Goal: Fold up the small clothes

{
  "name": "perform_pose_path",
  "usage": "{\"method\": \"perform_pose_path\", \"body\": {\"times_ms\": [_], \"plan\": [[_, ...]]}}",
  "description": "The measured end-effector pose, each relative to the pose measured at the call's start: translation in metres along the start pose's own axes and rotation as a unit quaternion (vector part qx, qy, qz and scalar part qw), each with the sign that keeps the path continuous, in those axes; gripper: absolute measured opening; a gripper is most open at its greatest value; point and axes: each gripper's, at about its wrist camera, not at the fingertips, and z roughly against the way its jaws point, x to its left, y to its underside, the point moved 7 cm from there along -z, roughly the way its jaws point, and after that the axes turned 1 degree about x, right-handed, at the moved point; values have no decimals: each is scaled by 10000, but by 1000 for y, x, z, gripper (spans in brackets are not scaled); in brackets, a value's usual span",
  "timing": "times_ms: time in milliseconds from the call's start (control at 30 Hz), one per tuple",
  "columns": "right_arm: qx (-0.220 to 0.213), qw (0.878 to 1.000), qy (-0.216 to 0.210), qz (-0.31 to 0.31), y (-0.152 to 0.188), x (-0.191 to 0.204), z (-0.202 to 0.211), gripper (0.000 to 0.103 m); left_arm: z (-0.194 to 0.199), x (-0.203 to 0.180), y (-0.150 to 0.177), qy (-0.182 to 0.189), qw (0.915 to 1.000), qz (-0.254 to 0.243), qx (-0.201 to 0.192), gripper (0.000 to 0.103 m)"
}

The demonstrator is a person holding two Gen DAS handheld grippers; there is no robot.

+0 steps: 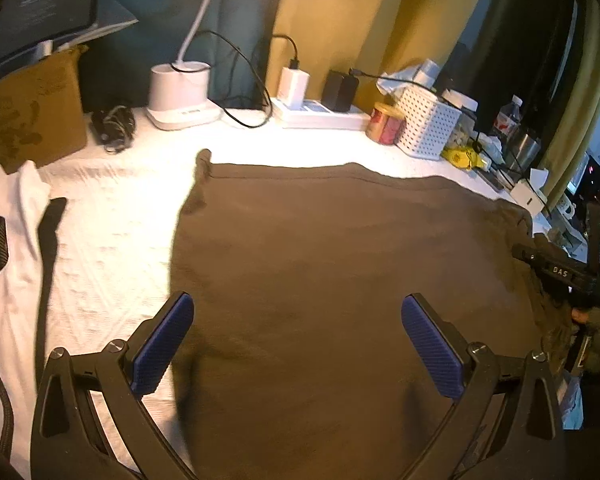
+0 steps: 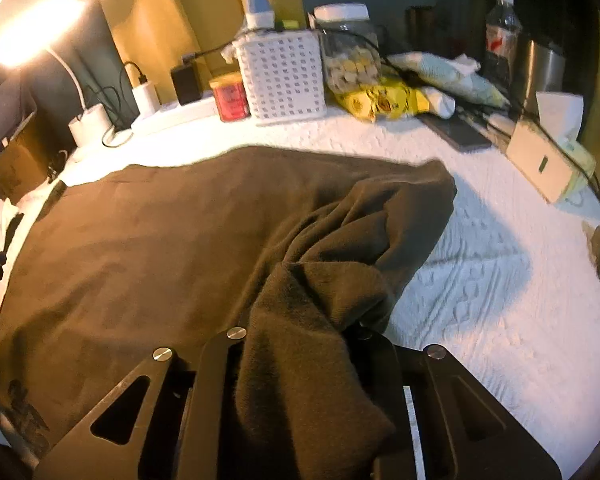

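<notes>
Garment: brown cloth [image 1: 340,260] spread flat on the white-covered table [image 1: 112,216].
Left gripper [image 1: 296,344]: jaws wide apart above the cloth, holding nothing.
Right gripper [image 2: 300,360]: clamped on a bunched edge of the cloth.

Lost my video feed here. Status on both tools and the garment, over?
Left tool open, over the brown garment, nothing held. Right tool shut on a bunched garment edge. Garment mostly flat on the white cover. Nothing in the way.

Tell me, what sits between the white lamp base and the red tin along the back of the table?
A white power strip with a white charger and a black adapter plugged in, between the lamp base and red tin; the left wrist view shows it best.
</notes>
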Motion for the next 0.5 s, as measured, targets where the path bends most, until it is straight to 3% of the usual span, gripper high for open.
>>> {"method": "perform_pose_path", "body": {"times_ms": [500], "plan": [[-227, 9964, -459, 678, -22, 91, 20, 20, 35, 34, 7, -64, 9988, 314, -379, 102]]}}
